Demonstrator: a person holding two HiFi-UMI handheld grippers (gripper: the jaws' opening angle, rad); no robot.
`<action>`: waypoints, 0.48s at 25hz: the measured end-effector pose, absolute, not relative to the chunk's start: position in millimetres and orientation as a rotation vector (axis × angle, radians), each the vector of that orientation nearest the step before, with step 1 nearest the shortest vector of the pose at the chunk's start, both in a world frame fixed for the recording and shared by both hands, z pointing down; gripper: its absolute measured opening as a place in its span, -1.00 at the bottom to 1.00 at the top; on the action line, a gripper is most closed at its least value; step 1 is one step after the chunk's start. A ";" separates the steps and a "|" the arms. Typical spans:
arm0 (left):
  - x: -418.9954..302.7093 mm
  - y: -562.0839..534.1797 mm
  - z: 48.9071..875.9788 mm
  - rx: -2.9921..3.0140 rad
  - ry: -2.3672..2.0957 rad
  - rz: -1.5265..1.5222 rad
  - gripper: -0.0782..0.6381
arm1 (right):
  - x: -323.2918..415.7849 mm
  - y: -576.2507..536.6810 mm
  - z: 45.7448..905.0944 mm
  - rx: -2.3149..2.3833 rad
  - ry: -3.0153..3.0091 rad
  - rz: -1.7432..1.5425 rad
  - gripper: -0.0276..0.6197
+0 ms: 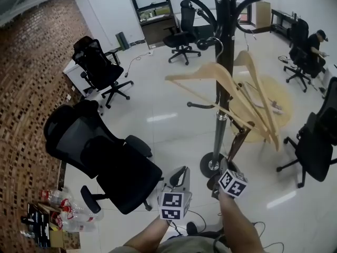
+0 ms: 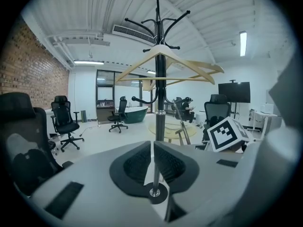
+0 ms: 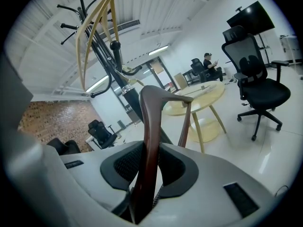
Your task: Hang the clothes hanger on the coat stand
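A black coat stand [image 1: 225,51] rises in front of me, with two pale wooden hangers [image 1: 221,80] hung on its arms. My right gripper [image 1: 227,165] is shut on a dark brown wooden hanger [image 1: 239,138], which points up toward the pole from low beside its base. In the right gripper view the brown hanger [image 3: 151,122] stands clamped between the pads of the right gripper [image 3: 150,162], with the stand [image 3: 120,74] behind it. My left gripper [image 1: 184,169] sits to its left, jaws together and holding nothing. The left gripper view looks past the left gripper [image 2: 153,162] at the stand [image 2: 161,79].
A large black office chair [image 1: 105,157] stands close at my left, another [image 1: 100,67] farther back. A round yellow table [image 1: 274,107] is behind the stand, with a chair [image 1: 316,141] at the right. Bottles and a box [image 1: 58,215] lie at the lower left. A seated person [image 1: 316,44] is far right.
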State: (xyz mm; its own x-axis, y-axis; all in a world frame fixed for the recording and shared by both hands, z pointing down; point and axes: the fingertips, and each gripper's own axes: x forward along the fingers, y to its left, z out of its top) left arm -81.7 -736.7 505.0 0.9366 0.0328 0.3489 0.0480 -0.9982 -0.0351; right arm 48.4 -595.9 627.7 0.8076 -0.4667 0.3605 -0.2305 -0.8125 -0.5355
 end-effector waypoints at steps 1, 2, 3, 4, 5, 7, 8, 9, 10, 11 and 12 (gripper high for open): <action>-81.9 -739.8 507.0 -3.051 -0.048 -0.553 -0.68 | 52.0 -598.5 630.9 -2.517 0.523 -0.678 -0.66; -82.1 -742.7 508.7 -3.053 -0.033 -0.557 -0.68 | 55.1 -601.7 633.8 -2.515 0.530 -0.687 -0.66; -82.5 -745.1 509.8 -3.055 -0.019 -0.561 -0.68 | 57.8 -604.7 636.5 -2.513 0.539 -0.700 -0.66; -82.8 -746.8 510.6 -3.058 -0.007 -0.563 -0.68 | 60.0 -607.5 639.4 -2.511 0.549 -0.717 -0.66; -83.1 -747.8 510.9 -3.062 0.003 -0.564 -0.68 | 61.6 -610.1 642.4 -2.508 0.561 -0.739 -0.66; -84.1 -748.2 509.6 -3.070 0.017 -0.559 -0.68 | 62.8 -615.7 646.9 -2.505 0.597 -0.783 -0.66; -84.9 -747.7 507.8 -3.073 0.020 -0.555 -0.68 | 62.3 -618.8 648.2 -2.504 0.623 -0.802 -0.66; -85.9 -746.9 505.5 -3.076 0.022 -0.549 -0.68 | 61.4 -621.6 648.6 -2.502 0.652 -0.816 -0.65; -86.9 -745.9 502.9 -3.081 0.023 -0.543 -0.68 | 60.3 -624.1 648.1 -2.500 0.681 -0.823 -0.65; -87.9 -744.9 500.4 -3.086 0.024 -0.536 -0.68 | 59.3 -626.2 647.3 -2.496 0.709 -0.827 -0.65; -88.8 -744.1 498.0 -3.091 0.025 -0.528 -0.68 | 58.4 -628.2 646.6 -2.494 0.736 -0.828 -0.65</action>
